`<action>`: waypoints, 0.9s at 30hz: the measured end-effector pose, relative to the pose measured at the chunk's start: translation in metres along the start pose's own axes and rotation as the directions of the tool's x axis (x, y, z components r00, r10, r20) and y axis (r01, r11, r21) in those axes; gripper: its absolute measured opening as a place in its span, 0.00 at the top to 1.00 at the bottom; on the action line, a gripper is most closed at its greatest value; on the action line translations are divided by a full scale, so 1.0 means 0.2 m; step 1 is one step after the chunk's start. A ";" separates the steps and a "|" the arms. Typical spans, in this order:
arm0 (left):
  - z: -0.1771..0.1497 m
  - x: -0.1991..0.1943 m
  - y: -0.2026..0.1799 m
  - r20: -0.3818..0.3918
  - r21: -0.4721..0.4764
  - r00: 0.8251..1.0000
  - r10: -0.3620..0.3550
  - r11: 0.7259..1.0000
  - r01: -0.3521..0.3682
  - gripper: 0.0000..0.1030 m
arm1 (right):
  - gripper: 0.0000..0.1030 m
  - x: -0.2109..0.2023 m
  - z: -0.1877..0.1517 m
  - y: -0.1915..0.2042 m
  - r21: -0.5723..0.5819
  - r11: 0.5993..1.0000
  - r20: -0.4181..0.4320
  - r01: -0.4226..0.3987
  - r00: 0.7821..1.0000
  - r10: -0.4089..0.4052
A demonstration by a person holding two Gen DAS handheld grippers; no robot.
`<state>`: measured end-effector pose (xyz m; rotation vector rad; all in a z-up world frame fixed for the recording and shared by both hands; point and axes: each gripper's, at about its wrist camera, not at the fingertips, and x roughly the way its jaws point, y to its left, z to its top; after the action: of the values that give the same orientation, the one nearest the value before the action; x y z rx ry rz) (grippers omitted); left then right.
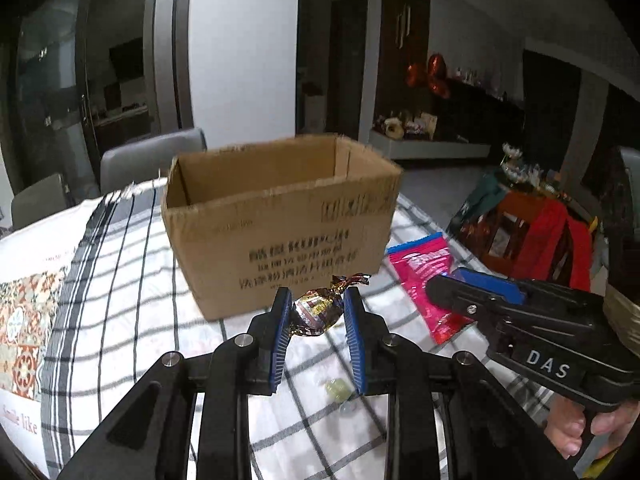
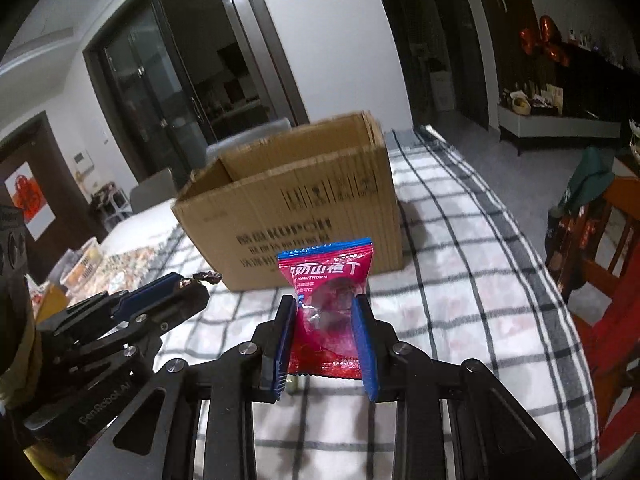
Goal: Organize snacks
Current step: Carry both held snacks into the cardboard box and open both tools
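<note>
While left hand-held gripper (image 1: 314,312) pinches crinkly foil candy (image 1: 316,311), right (image 2: 325,320) clamps glossy, seemingly plastic pink packet (image 2: 326,292).

Your cardboard box (image 1: 280,224) stands on the tabletop (image 1: 132,300); the wrapped candy (image 1: 314,312) and snack packet (image 2: 328,304) sit before it, packet rightward.

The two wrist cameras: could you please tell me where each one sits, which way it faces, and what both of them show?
Left wrist: sits on the left gripper, looking along its fingers and down at the cardboard box; a wrapped candy is clamped; the right gripper and a hand show at right.
Right wrist: sits on the right gripper, facing the same box; a pink hawthorn packet is clamped; the left gripper shows at left.
Shared: the box, checked tablecloth, both grippers, both snacks.
</note>
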<state>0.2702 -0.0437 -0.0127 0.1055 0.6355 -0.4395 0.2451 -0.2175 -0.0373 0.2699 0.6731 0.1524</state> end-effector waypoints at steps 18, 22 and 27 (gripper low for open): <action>0.29 -0.10 0.06 0.146 -0.021 0.989 0.035 0.999 -0.032 0.74 | 0.71 -0.08 0.34 0.07 -0.050 0.998 0.142 -0.039 0.989 0.046; 0.35 -0.08 0.08 0.158 -0.020 0.986 0.048 0.999 -0.046 0.74 | 0.71 -0.04 0.42 0.07 -0.060 0.997 0.149 -0.048 0.987 0.057; 0.44 -0.03 0.12 0.165 -0.024 0.984 0.064 0.998 -0.061 0.74 | 0.71 0.01 0.52 0.08 -0.093 0.995 0.154 -0.043 0.986 0.057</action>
<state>0.3250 -0.0393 0.0593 0.0701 0.4709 -0.3772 0.3109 -0.2215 0.0437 0.2104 0.5024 0.2071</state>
